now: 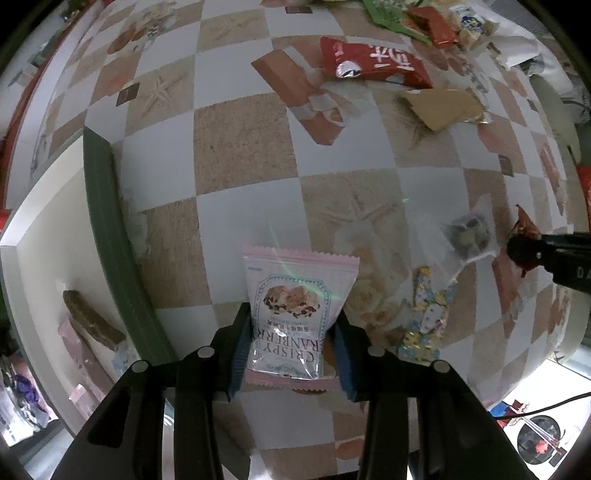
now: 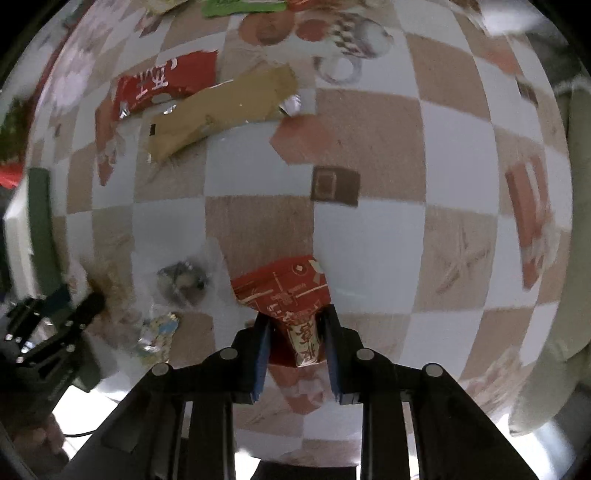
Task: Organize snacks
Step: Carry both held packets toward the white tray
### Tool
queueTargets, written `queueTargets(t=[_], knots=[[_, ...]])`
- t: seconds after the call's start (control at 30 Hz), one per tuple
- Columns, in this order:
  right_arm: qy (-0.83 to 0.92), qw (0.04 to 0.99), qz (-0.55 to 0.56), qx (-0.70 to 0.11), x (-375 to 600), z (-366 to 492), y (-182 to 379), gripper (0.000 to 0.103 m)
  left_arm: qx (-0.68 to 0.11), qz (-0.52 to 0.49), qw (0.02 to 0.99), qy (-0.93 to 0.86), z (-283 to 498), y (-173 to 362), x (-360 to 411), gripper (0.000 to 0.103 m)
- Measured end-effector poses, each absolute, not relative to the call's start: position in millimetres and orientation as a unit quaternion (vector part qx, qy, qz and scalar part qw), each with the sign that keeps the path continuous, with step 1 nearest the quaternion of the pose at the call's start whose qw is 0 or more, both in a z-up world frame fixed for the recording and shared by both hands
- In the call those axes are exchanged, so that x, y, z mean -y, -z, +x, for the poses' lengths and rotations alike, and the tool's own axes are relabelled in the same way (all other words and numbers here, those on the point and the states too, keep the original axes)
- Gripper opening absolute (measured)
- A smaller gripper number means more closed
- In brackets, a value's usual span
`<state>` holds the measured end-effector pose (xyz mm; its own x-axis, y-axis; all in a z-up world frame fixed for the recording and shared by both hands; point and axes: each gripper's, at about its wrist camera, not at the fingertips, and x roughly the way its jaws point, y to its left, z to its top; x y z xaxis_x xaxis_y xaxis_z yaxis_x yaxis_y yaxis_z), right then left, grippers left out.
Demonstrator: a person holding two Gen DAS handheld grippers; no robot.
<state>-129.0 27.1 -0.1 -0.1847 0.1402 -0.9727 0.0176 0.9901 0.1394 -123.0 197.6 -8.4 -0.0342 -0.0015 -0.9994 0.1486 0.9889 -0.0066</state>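
Note:
My left gripper (image 1: 291, 332) is shut on a pink and white cranberry snack packet (image 1: 297, 299) and holds it over the checked tablecloth, just right of the green-rimmed white box (image 1: 107, 225). My right gripper (image 2: 297, 332) is shut on a red snack packet (image 2: 284, 291) and holds it above the cloth. In the left wrist view the right gripper (image 1: 517, 247) shows at the right edge with that red packet (image 1: 524, 225). In the right wrist view the left gripper (image 2: 92, 302) shows at the lower left.
The box holds a brown bar (image 1: 92, 321) and pink packets (image 1: 79, 354). On the cloth lie a clear bag with dark pieces (image 1: 467, 234), a gold-and-blue wrapper (image 1: 428, 314), a big red packet (image 1: 373, 62), a tan packet (image 1: 441, 107) and more snacks at the far edge (image 1: 424, 18).

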Motion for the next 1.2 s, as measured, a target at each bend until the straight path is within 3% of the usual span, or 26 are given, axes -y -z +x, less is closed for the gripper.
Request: queueTargets(t=[0.53, 1.2], knots=[[-0.045, 0.645, 0.136, -0.751, 12.9, -178.9, -36.5, 0.028, -0.683, 0.034, 0.725, 0.083, -138.4, -62.4, -219.2, 0.043], [-0.095, 0.659, 0.083, -0.741, -22.7, -149.6, -76.6, 0.028, -0.661, -0.022, 0.748, 0.054, -145.2, -88.7, -249.9, 0.043]])
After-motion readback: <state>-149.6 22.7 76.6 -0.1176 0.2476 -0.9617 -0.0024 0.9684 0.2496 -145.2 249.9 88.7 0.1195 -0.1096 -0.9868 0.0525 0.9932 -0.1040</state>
